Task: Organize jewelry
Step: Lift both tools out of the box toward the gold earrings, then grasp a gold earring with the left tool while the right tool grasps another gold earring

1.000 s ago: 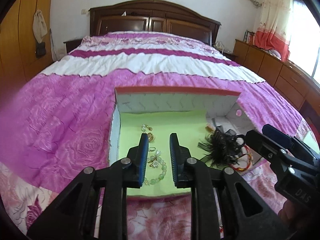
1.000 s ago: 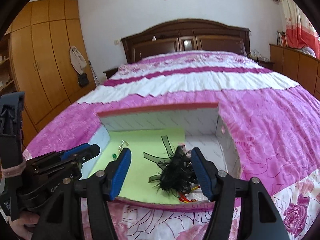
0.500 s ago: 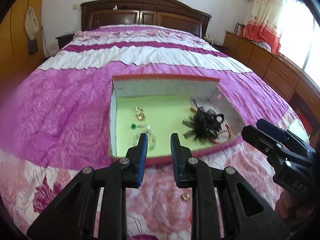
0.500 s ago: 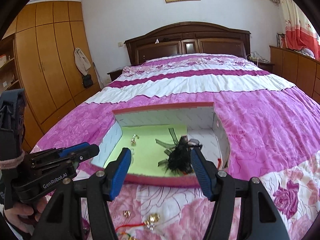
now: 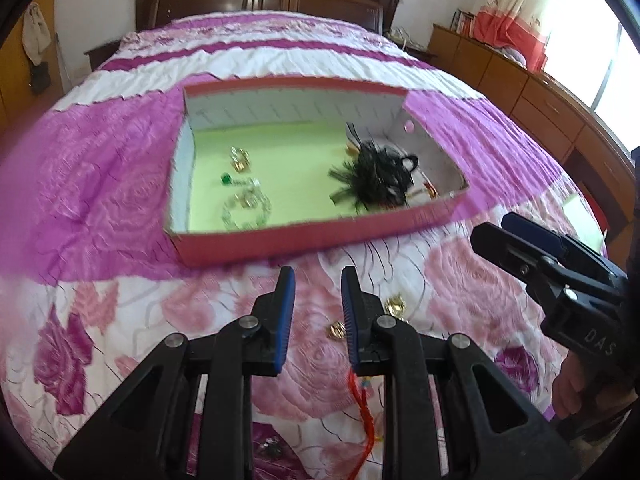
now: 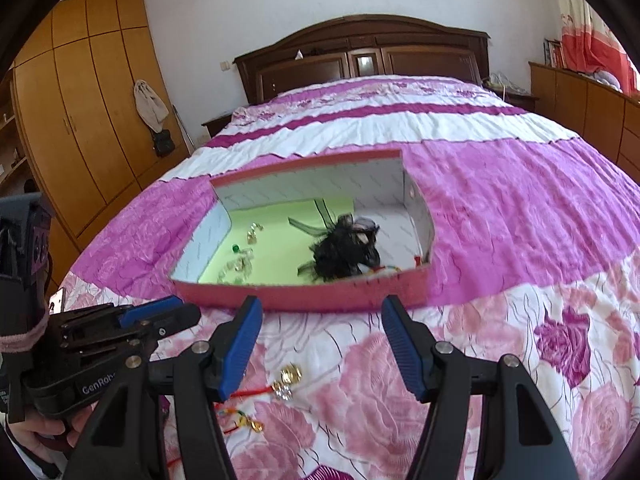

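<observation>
A red box (image 5: 280, 242) with a green lining lies on the bedspread. It holds a black feather hairpiece (image 5: 376, 180), a clear bead bracelet (image 5: 246, 210), gold earrings (image 5: 240, 160) and a small green stone (image 5: 225, 178). Loose on the bed in front of the box are two gold pieces (image 5: 396, 305) and a red cord (image 5: 362, 412). My left gripper (image 5: 318, 284) hovers over the bedspread just left of them, its jaws a narrow gap apart with nothing between. My right gripper (image 6: 322, 308) stands open and empty above a gold piece (image 6: 291, 374) and the red cord (image 6: 244, 394).
The box (image 6: 304, 300) is short of the bed's middle; pink and white bedspread stretches behind it to a dark headboard (image 6: 360, 52). A wooden wardrobe (image 6: 80, 120) stands left, a low dresser (image 5: 540, 100) right. A hand (image 5: 576, 392) holds the right gripper.
Both grippers have drawn back from over the box to the bedspread in front of it. Loose gold pieces and the red cord have come into view. Neither jaw gap has changed.
</observation>
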Demonstrator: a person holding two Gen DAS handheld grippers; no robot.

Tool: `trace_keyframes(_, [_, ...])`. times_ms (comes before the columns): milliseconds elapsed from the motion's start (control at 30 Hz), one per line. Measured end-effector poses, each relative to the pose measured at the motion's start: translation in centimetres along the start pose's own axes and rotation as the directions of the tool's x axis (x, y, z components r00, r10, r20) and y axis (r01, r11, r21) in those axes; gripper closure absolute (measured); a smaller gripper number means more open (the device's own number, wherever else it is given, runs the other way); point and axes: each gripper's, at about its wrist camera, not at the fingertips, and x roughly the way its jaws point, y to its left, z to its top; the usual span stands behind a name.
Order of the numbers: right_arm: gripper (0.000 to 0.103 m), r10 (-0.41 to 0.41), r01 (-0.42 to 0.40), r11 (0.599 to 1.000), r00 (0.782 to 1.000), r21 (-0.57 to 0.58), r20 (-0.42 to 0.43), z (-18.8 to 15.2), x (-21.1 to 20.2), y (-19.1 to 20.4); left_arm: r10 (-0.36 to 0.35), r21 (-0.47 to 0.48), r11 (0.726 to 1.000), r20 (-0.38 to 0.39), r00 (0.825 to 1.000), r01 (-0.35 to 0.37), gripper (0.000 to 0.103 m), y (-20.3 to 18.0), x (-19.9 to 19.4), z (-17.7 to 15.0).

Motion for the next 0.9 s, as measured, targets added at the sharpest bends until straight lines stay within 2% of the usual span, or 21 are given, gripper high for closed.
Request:
trace_keyframes(500, [0.038, 0.005, -0.001, 0.999, 0.998, 0.054, -0.058, -1.9, 0.5, -1.5, -0.064, -0.014, 0.998, -0.124, 0.99, 0.063, 0.088, -0.9, 2.7, -2.2])
trace_keyframes(800, [0.038, 0.015, -0.01, 0.997, 0.997, 0.078, -0.07, -2.2, 0.8, -1.9, -0.045, -0.01, 0.999, -0.155, 0.987, 0.044, 0.089, -0.9, 4.0, -2.7])
trace_keyframes(900, [0.038, 0.019, -0.013, 0.996, 0.997, 0.083, -0.074, -2.3, 0.9, -2.0, -0.035, -0.004, 0.999, -0.156, 0.987, 0.034, 0.093, -1.0, 4.3, -2.9])
